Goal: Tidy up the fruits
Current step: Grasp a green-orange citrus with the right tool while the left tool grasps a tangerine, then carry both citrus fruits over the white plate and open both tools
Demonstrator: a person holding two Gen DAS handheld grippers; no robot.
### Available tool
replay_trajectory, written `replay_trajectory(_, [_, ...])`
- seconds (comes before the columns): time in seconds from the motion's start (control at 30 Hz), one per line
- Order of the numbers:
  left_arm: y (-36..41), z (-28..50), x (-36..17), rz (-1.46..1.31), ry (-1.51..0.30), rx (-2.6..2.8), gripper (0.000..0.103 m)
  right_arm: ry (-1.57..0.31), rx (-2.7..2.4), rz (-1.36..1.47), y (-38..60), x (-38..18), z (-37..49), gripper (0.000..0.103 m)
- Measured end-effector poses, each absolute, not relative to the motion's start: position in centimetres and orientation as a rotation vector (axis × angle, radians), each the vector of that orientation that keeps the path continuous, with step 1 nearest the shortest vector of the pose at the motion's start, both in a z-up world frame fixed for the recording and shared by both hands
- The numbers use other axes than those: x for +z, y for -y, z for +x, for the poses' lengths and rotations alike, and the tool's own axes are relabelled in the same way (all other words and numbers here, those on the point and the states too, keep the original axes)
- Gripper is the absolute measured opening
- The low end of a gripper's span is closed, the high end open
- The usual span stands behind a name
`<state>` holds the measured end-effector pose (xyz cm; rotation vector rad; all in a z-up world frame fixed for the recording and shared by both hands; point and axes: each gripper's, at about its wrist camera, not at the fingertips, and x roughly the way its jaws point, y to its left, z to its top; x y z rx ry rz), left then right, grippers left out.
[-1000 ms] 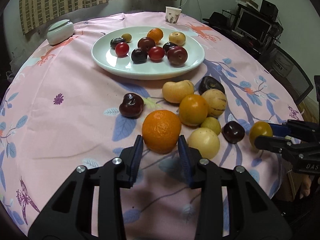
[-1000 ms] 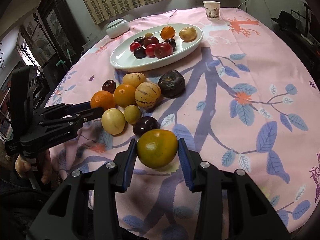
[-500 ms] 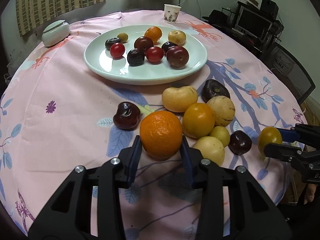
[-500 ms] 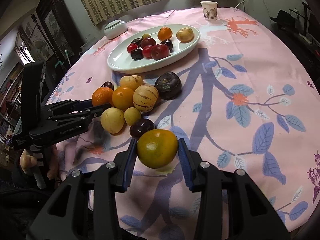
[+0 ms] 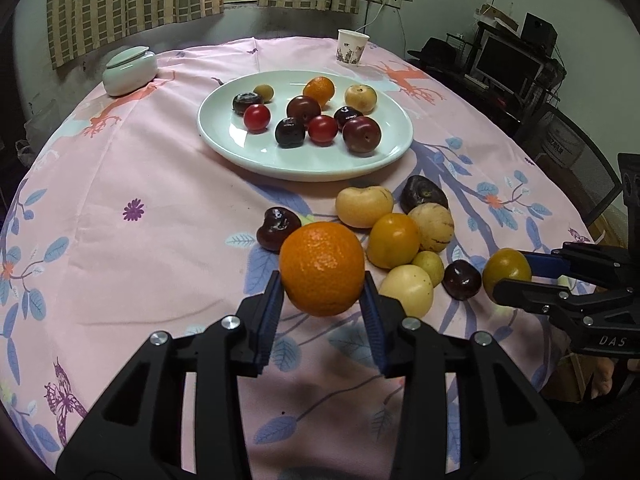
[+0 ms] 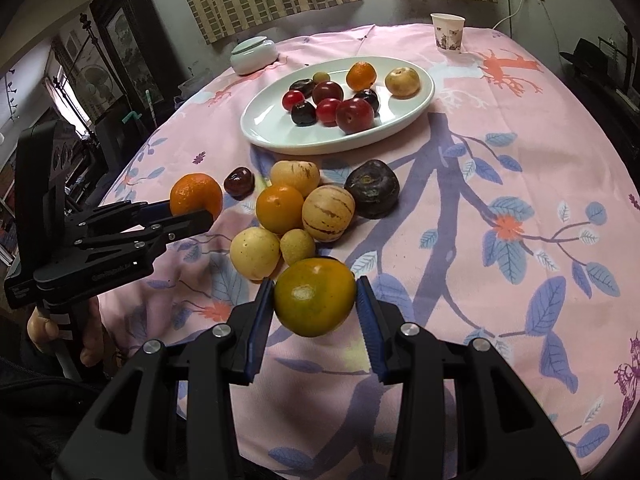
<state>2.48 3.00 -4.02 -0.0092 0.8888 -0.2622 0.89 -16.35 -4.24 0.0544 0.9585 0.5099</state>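
My left gripper (image 5: 322, 286) is shut on a bright orange (image 5: 322, 268) and holds it above the pink cloth; it also shows in the right wrist view (image 6: 196, 196). My right gripper (image 6: 316, 300) is shut on a green-yellow orange (image 6: 315, 296), lifted off the cloth; the left wrist view shows it too (image 5: 506, 268). A white plate (image 5: 248, 148) further back holds several small fruits, plums and cherry tomatoes. A cluster of loose fruits (image 5: 394, 240) lies on the cloth between the plate and the grippers.
A paper cup (image 5: 352, 48) and a lidded pale-green jar (image 5: 130, 66) stand at the table's far side. A dark plum (image 5: 278, 228) lies left of the cluster. Chairs and a monitor stand beyond the right edge.
Both grippers have risen with their fruits, lifting them off the cloth. The view has tilted up, showing more of the far wall and curtains.
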Motion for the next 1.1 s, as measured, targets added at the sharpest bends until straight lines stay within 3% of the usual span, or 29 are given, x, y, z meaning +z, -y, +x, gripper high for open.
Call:
replay_trajectory(0.23, [-3.6, 5.6, -1.3, 0.028, -0.862, -0.237, 0.039, -0.917, 0.535, 0.010, 15.8, -2.5, 3.2, 0.042])
replay_trajectory(0.5, [-3.8, 16.6, 2.4, 0.062, -0.862, -0.195, 0.039, -0.776, 0.487, -0.021, 15.8, 1.7, 10.5, 0.042])
replay_trajectory(0.8, [-2.0, 25.7, -1.1, -0.012, -0.980, -0.214, 0.039, -0.846, 0.508, -0.119, 12.4, -0.9, 22.0, 0.042])
replay_trajectory(1.1, [-2.4, 27.6, -2.3, -0.053, -1.014, -0.215, 0.040, -0.894, 0.519, -0.143, 10.5, -3.2, 24.5, 0.043])
